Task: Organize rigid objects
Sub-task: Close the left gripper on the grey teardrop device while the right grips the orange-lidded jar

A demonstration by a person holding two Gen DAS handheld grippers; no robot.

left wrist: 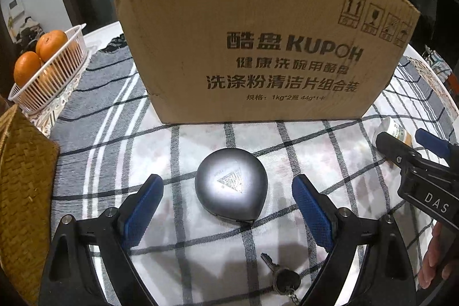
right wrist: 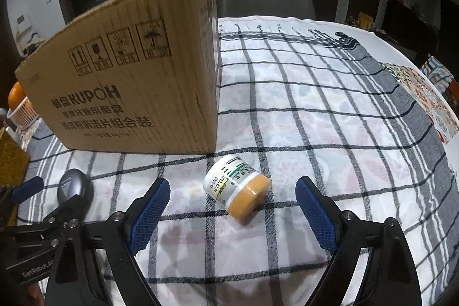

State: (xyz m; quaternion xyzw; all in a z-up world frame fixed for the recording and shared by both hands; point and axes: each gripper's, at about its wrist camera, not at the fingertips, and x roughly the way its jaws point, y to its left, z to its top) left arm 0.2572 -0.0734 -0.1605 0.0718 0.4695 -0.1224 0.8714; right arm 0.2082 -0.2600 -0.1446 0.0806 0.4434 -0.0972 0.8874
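A grey teardrop-shaped tape measure (left wrist: 231,184) lies on the checked tablecloth, between the fingers of my open left gripper (left wrist: 228,185), untouched. It also shows in the right wrist view (right wrist: 75,185). A white pill bottle with an orange cap (right wrist: 237,189) lies on its side between the fingers of my open right gripper (right wrist: 233,189), untouched. The bottle (left wrist: 393,130) and the right gripper (left wrist: 407,144) show at the right of the left wrist view. A tall cardboard box (left wrist: 258,48) stands behind both objects; its inside is hidden.
A bunch of keys (left wrist: 282,277) lies near the table's front. A white basket of oranges (left wrist: 48,73) and a woven basket (left wrist: 23,185) stand at the left. A chair (right wrist: 266,2) is behind the table. Patterned cloth (right wrist: 424,93) lies at the right edge.
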